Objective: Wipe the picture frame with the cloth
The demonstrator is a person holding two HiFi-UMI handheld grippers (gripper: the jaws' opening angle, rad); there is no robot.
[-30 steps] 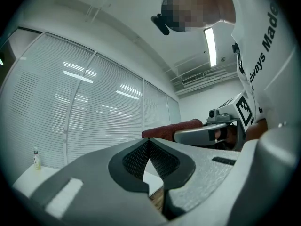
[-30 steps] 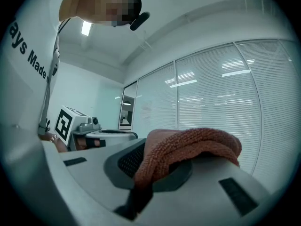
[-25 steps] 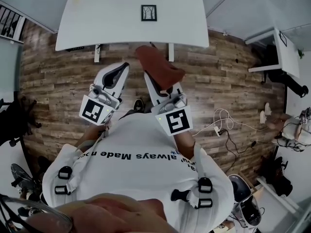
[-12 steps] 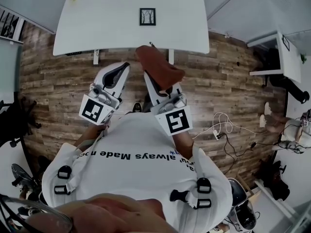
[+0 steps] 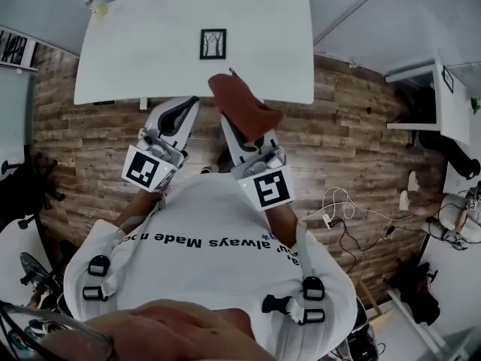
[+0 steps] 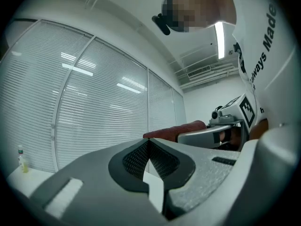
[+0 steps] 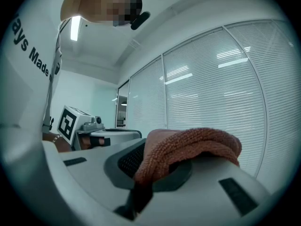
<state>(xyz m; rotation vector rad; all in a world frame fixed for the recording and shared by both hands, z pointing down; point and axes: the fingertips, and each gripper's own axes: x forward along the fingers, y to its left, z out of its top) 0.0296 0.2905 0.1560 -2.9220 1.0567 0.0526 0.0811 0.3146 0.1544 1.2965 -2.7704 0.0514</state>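
While cloth (image 5: 242, 110) hangs clamped, bottle (image 5: 95, 4) occupies table (image 5: 150, 59) corner.

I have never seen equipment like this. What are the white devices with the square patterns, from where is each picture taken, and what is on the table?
There is no robot here. A person holds a hand tool, called a gripper, in each hand; the patterned cubes are part of these tools. The head view comes from a camera on the person's head, looking down at the left gripper and the right gripper. The other two views come from a camera riding on each gripper, looking along its fingers. On the white table there is a small picture frame, and a bottle at the far left corner. The right gripper's fingers are closed on a reddish cloth. The left gripper's fingers are closed on nothing. Both grippers are in front of the table, and the cloth does not touch the frame.
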